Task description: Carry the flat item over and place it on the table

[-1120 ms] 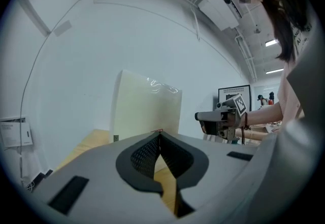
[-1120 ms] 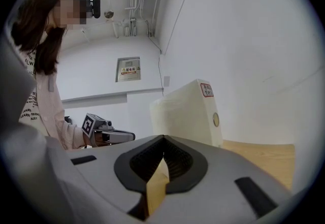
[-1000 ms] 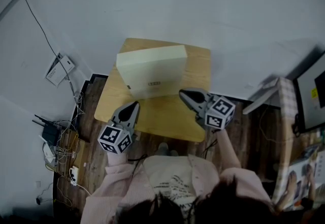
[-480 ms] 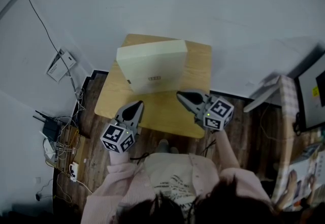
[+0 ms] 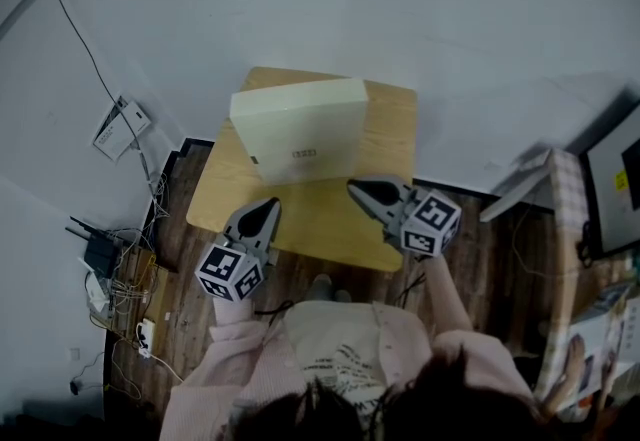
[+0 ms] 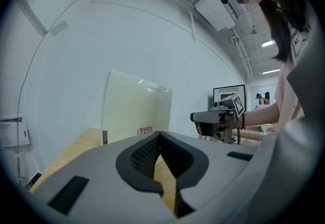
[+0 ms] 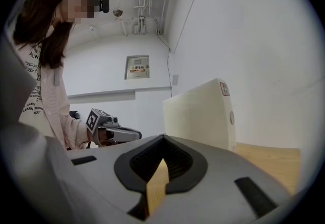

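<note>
Left of the table (image 5: 320,224), a thin cable (image 5: 72,34) runs down the wall to a white box (image 5: 118,133). Below it, a dark router (image 5: 100,257) sits in a tangle of wires on the wooden floor (image 5: 185,274).

At the table's near-left corner is the left gripper (image 5: 267,208), pointing across the top toward the wall. Its marker cube (image 5: 228,272) hangs off the table's near edge, over the floor. The left gripper view shows its two jaws pressed together at the tips with nothing between them; only the wood of the table shows through the slit below.

The flat item (image 5: 298,132), a cream panel with a small label low on its face, stands on edge on the far half of the table, toward its left side. It is well clear of both tongs. Whether it leans on the wall behind the table cannot be told.

At the table's near-right corner the right gripper (image 5: 358,191) points inward over the wood, tips aimed at the panel's near-right corner but apart from it. Its jaws are likewise closed tight and empty, as the right gripper view shows. Its marker cube (image 5: 432,222) sits beyond the table's right edge, held by a hand in a pink sleeve (image 5: 450,304).

Right of the table lie a pale board (image 5: 520,191) and a dark monitor (image 5: 612,191).
</note>
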